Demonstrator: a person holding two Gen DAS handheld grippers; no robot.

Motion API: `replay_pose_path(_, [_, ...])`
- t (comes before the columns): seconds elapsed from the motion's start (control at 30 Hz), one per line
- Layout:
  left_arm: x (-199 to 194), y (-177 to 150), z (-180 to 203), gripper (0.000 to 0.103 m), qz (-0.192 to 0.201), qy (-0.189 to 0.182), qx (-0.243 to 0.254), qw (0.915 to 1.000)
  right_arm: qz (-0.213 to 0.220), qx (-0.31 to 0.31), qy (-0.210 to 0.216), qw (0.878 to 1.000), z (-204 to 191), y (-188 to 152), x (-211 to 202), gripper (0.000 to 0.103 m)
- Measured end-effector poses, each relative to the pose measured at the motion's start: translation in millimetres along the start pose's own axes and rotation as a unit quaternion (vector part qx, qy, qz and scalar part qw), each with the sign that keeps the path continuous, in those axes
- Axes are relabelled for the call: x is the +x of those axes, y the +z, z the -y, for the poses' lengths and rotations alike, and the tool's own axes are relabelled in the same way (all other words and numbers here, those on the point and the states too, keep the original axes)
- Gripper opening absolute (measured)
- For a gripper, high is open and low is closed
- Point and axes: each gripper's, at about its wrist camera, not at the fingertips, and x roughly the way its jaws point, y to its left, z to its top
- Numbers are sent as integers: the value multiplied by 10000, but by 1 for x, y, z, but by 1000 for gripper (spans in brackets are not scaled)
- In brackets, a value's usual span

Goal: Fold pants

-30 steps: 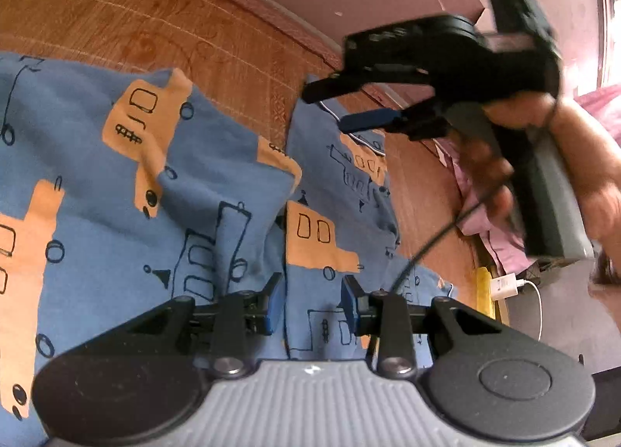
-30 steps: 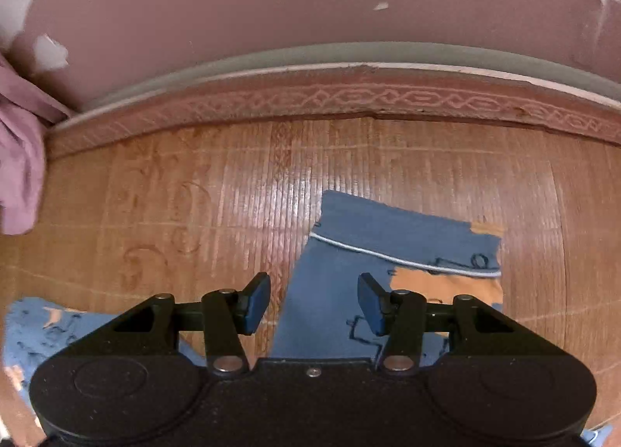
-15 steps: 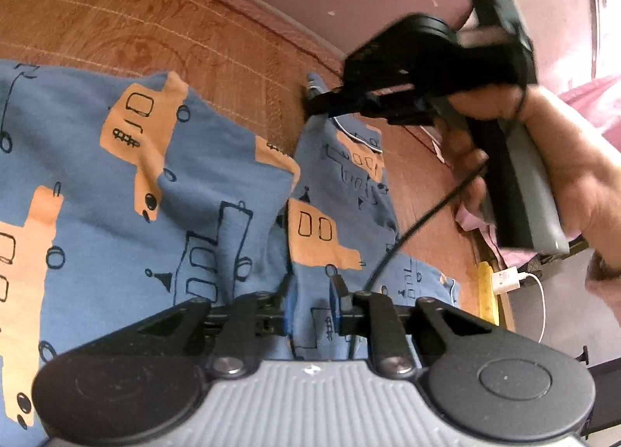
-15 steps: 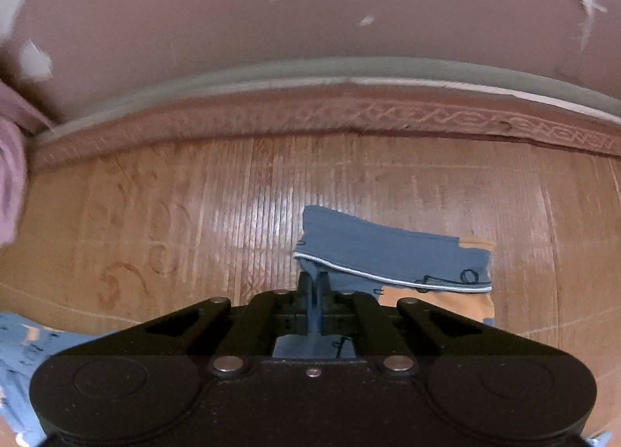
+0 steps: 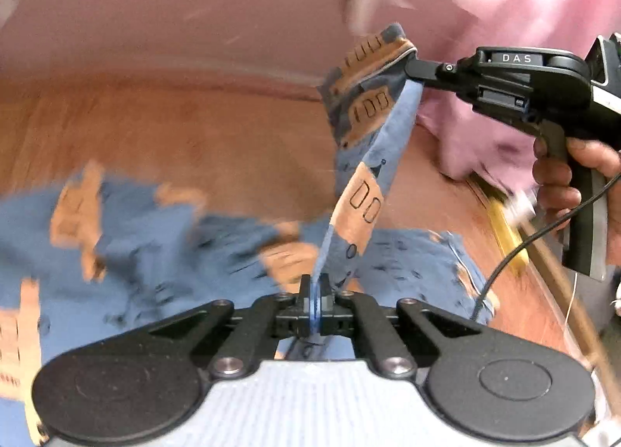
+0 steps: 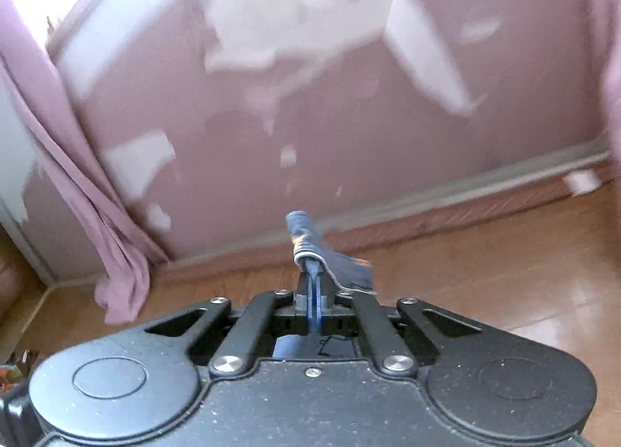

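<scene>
Blue patterned pants: one leg stretched taut above wooden floor, my left gripper pinching lower end, rest flat. Right view: my right gripper clamps hem. Fold barely begun.

This is a room in a home, somewhat worn. The landmark is the pink wall, whose paint has peeled away in pale patches. Along its foot runs a grey skirting board, and below that lies a wood-patterned floor with a patterned border strip beside the skirting. At the wall's left end a mauve curtain hangs down to the floor. Children's printed pants lie spread on the floor below the wall.
</scene>
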Motion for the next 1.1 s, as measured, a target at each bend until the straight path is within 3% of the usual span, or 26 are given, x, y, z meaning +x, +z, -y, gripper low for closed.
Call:
replay_pose_path(0.07, [-1, -3, 26, 0, 16, 110, 675, 9977, 488, 121, -178, 9986, 13, -23, -42, 0])
replay_pose_path(0.17, [6, -14, 60, 0, -107, 316, 1641, 9859, 855, 852, -657, 9905, 40, -78, -83, 1])
replay_pose_path(0.3, [20, -37, 81, 0, -511, 472, 2300, 9707, 808, 1630, -1373, 9737, 62, -149, -104, 0])
replay_pose_path(0.43, [28, -51, 93, 0, -628, 696, 2737, 9572, 670, 1902, -1559, 9670, 70, -182, -100, 2])
replay_pose_path(0.53, [25, -56, 95, 0, -656, 778, 2880, 9522, 511, 2043, -1473, 9664, 75, -184, -95, 17])
replay_pose_path(0.6, [26, -57, 95, 0, -654, 824, 2905, 9511, 518, 2154, -1353, 9657, 83, -186, -96, 38])
replay_pose_path(0.73, [27, -58, 95, 0, -666, 849, 2896, 9511, 594, 2506, -1293, 9576, 97, -185, -107, 52])
replay_pose_path(0.83, [27, -59, 94, 0, -660, 850, 2899, 9510, 503, 2697, -1498, 9499, 108, -184, -108, 46])
replay_pose_path(0.9, [27, -58, 94, 0, -655, 852, 2891, 9513, 364, 2785, -1615, 9461, 115, -181, -99, 11])
replay_pose_path(0.97, [26, -58, 94, 0, -625, 849, 2865, 9523, 446, 2661, -1654, 9486, 116, -174, -93, 6])
replay_pose_path(1.03, [22, -57, 93, 0, -538, 830, 2809, 9546, 807, 1824, -1670, 9656, 98, -157, -95, 6])
replay_pose_path(1.1, [18, -54, 92, 0, -453, 762, 2681, 9593, 1393, 472, -1635, 9755, 62, -142, -108, 5])
